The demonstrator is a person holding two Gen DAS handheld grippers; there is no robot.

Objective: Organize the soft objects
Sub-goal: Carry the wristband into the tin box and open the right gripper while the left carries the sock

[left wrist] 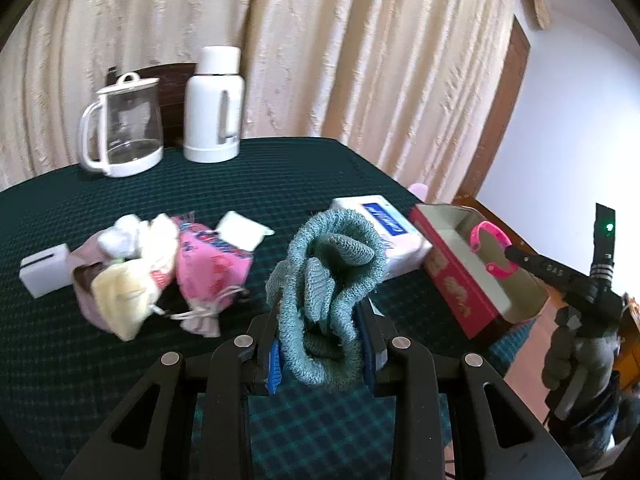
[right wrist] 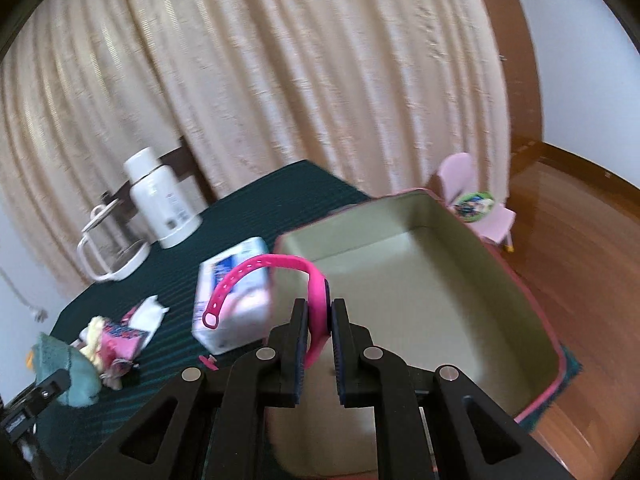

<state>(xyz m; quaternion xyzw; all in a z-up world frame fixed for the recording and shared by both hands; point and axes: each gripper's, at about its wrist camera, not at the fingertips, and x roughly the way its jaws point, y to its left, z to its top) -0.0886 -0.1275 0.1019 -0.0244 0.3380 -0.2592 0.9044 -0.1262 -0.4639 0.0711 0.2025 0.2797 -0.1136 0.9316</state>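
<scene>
My left gripper (left wrist: 322, 300) is shut on a teal knitted cloth (left wrist: 332, 280) and holds it above the dark green tablecloth (left wrist: 260, 184); the cloth also shows in the right wrist view (right wrist: 68, 372). My right gripper (right wrist: 320, 308) is shut on a pink watch band (right wrist: 264, 276) and holds it over the open pink box (right wrist: 420, 300) with a beige inside. In the left wrist view the band (left wrist: 486, 248) hangs above that box (left wrist: 456, 272). A pile of soft pouches and socks (left wrist: 152, 264) lies on the table to the left.
A glass kettle (left wrist: 124, 128) and a white thermos (left wrist: 216, 108) stand at the table's far side. A white tissue pack (left wrist: 384, 228) lies beside the box. A small white block (left wrist: 46, 268) sits left. A pink child's chair (right wrist: 476, 200) stands on the wood floor.
</scene>
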